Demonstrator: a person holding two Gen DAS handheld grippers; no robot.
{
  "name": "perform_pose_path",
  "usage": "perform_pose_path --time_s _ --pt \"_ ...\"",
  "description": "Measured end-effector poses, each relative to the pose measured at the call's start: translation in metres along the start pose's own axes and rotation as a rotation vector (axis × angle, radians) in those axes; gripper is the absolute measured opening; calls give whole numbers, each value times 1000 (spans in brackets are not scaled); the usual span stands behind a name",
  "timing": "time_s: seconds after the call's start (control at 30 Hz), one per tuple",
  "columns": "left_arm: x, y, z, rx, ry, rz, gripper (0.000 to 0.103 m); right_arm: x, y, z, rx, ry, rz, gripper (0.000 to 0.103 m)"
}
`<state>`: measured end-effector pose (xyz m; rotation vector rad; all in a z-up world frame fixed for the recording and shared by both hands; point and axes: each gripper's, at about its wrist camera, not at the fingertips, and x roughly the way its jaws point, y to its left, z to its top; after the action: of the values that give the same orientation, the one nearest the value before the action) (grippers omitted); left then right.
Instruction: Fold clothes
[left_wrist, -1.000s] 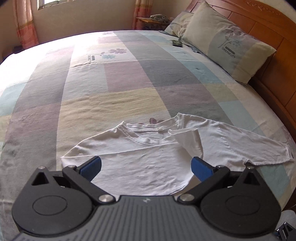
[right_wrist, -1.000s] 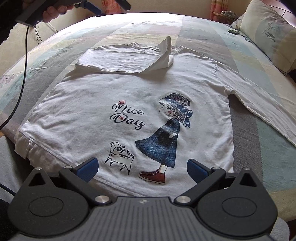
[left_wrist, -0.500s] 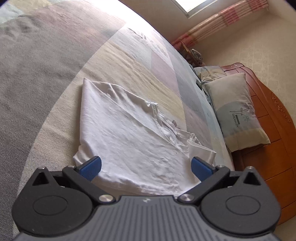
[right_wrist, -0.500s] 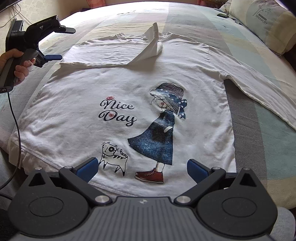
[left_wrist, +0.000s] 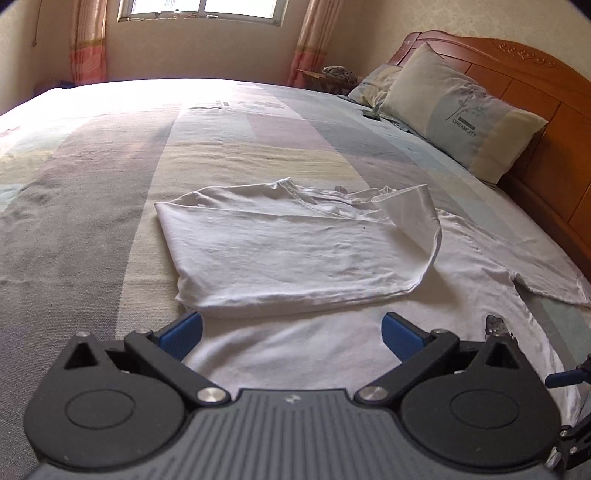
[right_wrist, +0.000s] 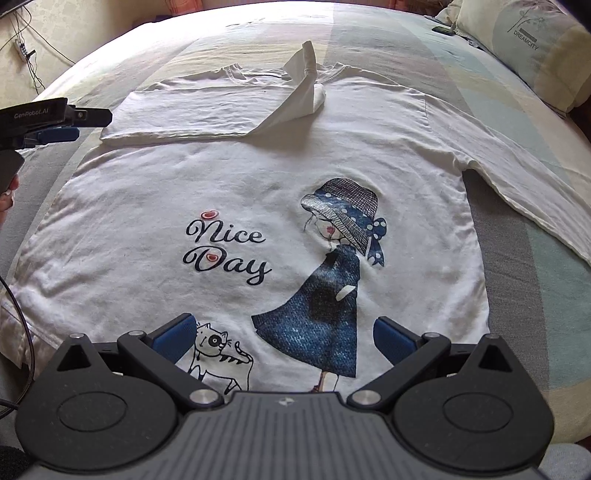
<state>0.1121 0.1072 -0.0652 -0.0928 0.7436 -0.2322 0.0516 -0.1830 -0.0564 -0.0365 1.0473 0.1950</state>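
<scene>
right wrist view: white shirt (right_wrist: 258, 192) lies flat on the bed (right_wrist: 517, 295) (one sleeve (right_wrist: 207, 110) folded across its chest); right gripper (right_wrist: 282, 334) and left gripper (left_wrist: 291, 330) hover spread, holding nothing.

The long-sleeved shirt (right_wrist: 258, 192) was soft white cloth, matt and lightly creased, with a flat printed picture. The bedsheet (left_wrist: 110, 184) in the left of the frame looked like coarse woven cloth. The headboard (left_wrist: 535, 92) at upper right was glossy varnished wood. The left gripper (left_wrist: 291, 330) was matt black plastic with shiny metal pins and blue pads (left_wrist: 181, 332).
</scene>
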Motion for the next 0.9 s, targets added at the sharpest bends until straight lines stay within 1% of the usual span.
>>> perform_pose_path --time_s 0.1,0.13,0.2,0.37,0.47,0.53,0.63,0.67,0.8,0.9 --pt "-6 -11 -15 37 3 43 102 16 9 6 -36 -7 -21 103" --pt "-7 -14 -19 44 4 53 102 21 11 5 -46 -2 -31 103" --pt "-11 -20 -26 57 12 68 102 27 12 0 -53 -20 -40 103" --pt "-12 -31 -36 102 53 102 102 26 6 -10 -77 -84 -14 103" --pt "-17 -33 -38 119 53 118 102 26 6 -4 -66 -60 -18 103" --pt "-22 -31 -38 114 42 117 102 26 5 6 -48 -38 -42 103" --pt "-26 -25 -38 81 30 125 102 22 2 33 -55 -81 -89 103" --pt "-27 -23 -38 72 27 131 102 21 1 47 -59 -107 -100 103" --pt "-28 -18 -39 52 25 134 102 27 -3 123 -64 -212 -153 103" --pt "-29 -14 -40 39 26 133 102 59 -2 174 -51 -193 -179 103"
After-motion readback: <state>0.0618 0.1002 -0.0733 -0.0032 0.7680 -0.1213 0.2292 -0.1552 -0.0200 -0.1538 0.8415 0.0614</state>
